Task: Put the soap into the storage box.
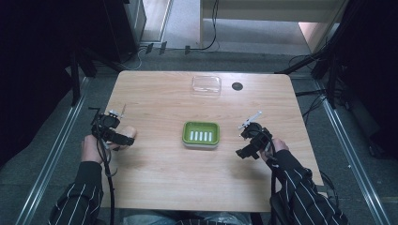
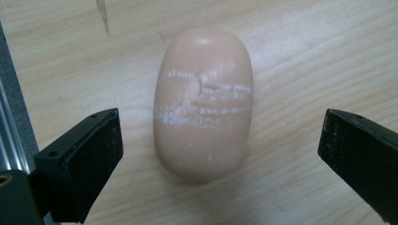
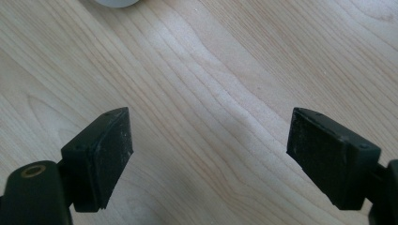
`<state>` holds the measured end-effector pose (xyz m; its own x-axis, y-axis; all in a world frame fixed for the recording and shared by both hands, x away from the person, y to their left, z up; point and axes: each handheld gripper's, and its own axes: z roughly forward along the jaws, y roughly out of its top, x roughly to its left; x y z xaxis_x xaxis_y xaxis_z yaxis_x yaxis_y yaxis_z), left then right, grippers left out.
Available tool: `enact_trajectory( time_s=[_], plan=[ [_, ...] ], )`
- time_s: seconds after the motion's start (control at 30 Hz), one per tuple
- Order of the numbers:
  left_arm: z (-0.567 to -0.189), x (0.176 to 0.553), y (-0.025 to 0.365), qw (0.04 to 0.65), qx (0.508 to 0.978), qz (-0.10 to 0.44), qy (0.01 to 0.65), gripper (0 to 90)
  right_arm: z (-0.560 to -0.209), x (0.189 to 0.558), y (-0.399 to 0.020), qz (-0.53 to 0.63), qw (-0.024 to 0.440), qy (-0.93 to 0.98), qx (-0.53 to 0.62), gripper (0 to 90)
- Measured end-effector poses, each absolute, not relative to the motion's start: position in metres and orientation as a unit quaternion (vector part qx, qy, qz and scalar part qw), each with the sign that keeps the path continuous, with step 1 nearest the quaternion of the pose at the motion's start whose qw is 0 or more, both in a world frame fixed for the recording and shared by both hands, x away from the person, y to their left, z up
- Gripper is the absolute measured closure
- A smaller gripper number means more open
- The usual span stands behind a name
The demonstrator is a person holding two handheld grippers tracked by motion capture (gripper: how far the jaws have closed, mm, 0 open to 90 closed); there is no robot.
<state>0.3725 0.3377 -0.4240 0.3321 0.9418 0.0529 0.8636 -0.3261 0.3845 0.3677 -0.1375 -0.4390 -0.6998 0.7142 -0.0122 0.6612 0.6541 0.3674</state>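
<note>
The left gripper (image 2: 211, 154) hovers with its jaws spread wide on either side of a smooth, peach-coloured oval bar of soap (image 2: 202, 103), which lies flat on the pale wooden table (image 1: 159, 183), untouched, left of the green ribbed plastic soap dish (image 1: 201, 133). The right gripper (image 3: 206, 154), right of that dish, gapes over bare wood. Beyond the dish sits a clear plastic lid (image 1: 206, 84).
</note>
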Motion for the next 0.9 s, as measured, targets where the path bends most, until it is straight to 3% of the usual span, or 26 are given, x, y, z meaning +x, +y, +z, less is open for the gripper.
enact_trajectory(
  time_s=[0.9],
  plan=[
    [-0.433, 0.401, 0.334, 0.153, 0.830, 0.102, 0.527, 3.4, -0.438, 0.366, -0.139, 0.173, 0.073, 0.905, 0.381, 15.4]
  ],
)
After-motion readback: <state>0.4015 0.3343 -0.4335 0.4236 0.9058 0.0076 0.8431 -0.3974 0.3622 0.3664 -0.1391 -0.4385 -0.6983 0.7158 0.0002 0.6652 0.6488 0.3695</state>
